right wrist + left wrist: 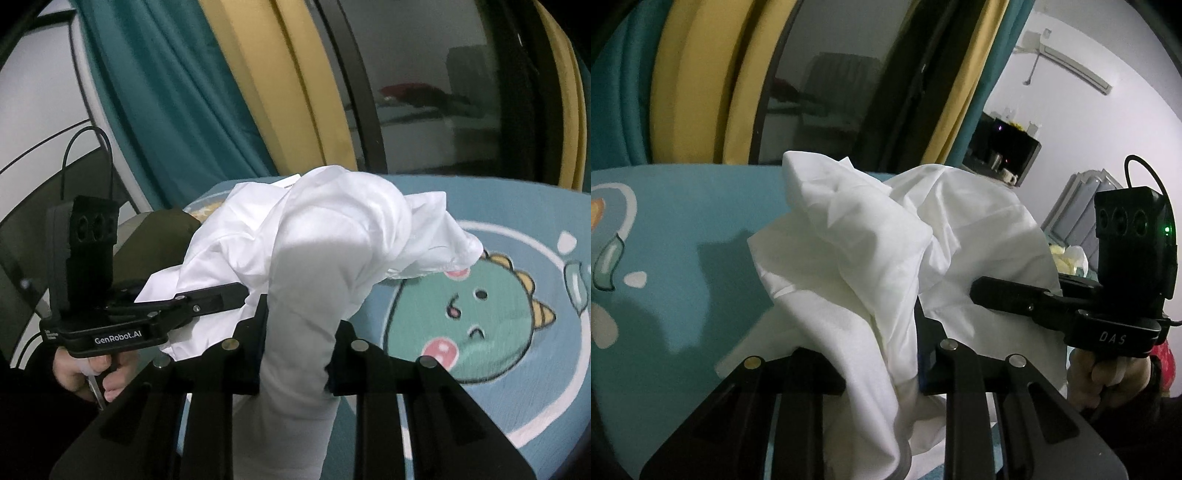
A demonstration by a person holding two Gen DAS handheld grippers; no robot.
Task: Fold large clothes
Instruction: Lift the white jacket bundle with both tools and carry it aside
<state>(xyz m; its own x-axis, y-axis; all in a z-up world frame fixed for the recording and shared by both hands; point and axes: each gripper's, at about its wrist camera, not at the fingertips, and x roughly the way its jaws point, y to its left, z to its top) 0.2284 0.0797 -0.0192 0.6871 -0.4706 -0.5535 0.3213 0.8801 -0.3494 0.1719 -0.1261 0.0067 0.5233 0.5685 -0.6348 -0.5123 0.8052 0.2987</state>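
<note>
A large white garment (pixel 849 240) hangs bunched and crumpled above the blue bed cover (pixel 683 229). In the left wrist view my left gripper (pixel 882 350) is shut on a thick fold of it, which spills down between the fingers. My right gripper (pixel 979 291) comes in from the right, its tip against the same cloth. In the right wrist view the white garment (pixel 332 229) rises in a hump, and my right gripper (pixel 295 350) is shut on a rolled fold. The left gripper (pixel 236 291) bites the cloth's left edge.
The blue cover carries a green cartoon dinosaur (pixel 476 314). Yellow and teal curtains (pixel 184 92) and a dark glass door (pixel 831 85) stand behind. An olive cushion (pixel 159 236) lies left. A hand (pixel 1100 373) holds the right gripper. A wall air conditioner (pixel 1071 62) and shelf (pixel 1004 147) stand at the right.
</note>
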